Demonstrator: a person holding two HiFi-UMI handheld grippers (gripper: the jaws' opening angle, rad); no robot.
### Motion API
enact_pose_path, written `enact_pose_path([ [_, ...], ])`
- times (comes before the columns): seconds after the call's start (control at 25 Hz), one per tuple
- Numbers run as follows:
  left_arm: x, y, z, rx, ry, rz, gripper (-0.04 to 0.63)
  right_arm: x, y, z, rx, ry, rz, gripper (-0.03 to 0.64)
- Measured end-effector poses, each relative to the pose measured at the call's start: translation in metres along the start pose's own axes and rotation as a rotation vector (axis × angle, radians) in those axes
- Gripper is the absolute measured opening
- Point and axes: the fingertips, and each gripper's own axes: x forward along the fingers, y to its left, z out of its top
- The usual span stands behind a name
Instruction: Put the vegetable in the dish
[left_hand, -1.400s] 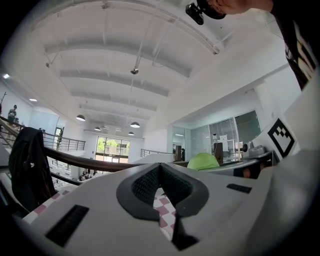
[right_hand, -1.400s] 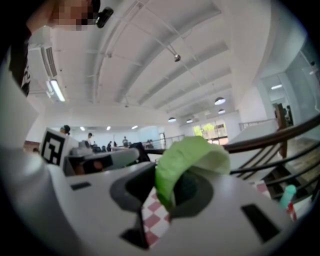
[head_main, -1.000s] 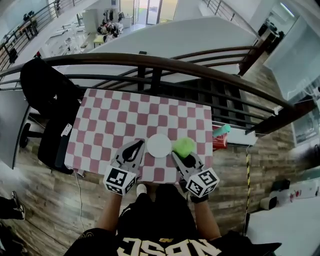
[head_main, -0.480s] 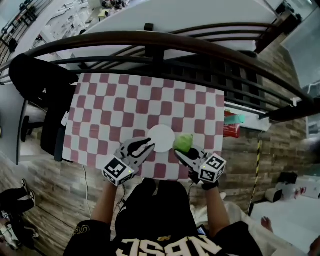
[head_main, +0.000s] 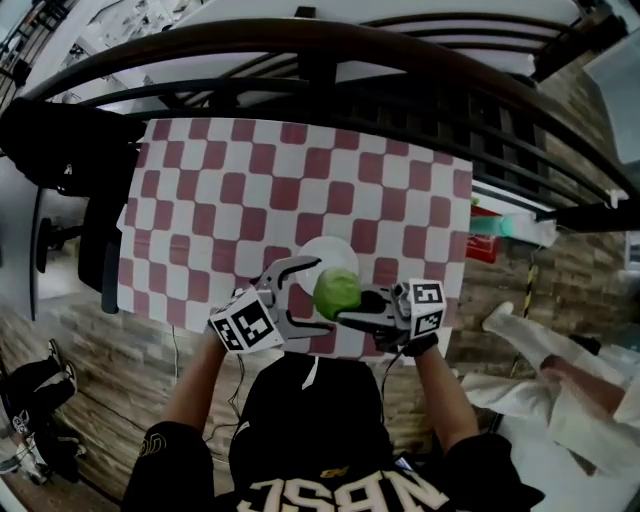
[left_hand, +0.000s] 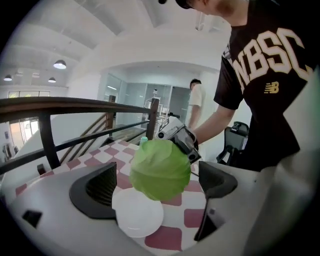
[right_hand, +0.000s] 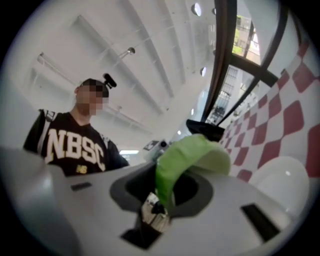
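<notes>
A round green cabbage hangs just over the near rim of the white dish, low over the red-and-white checked table. My right gripper is shut on one of its leaves and points left. My left gripper has just been opening its jaws and now stands wide open. The cabbage sits in the gap between the left pads without touching either one. In the left gripper view the dish lies right under the cabbage, and the right gripper shows behind it.
The checked cloth covers a small table against a dark curved railing. A black chair stands at the left. A red and teal item sits off the table's right edge, and another person is at the right.
Both grippers have come down and turned toward each other. The left jaws went from shut to wide open. The cabbage moved left from beside the dish to its near rim, between the left jaws.
</notes>
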Motion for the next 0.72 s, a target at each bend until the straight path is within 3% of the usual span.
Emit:
enact_pose_path([
  [0.12, 0.006, 0.000, -0.003, 0.039, 0.012, -0.016, 0.511, 0.012, 0.000, -0.001, 0.033, 0.014, 0.062, 0.092],
  [0.44, 0.007, -0.010, -0.001, 0.056, -0.013, -0.068, 0.509, 0.022, 0.009, 0.000, 0.047, 0.006, 0.171, 0.092],
  [0.6, 0.003, -0.009, 0.008, -0.004, -0.025, -0.087, 0.508, 0.022, 0.013, 0.005, 0.068, -0.035, 0.211, 0.092],
  [0.72, 0.000, -0.003, 0.012, -0.115, -0.064, -0.103, 0.505, 0.022, 0.009, 0.013, 0.136, -0.074, 0.219, 0.094],
])
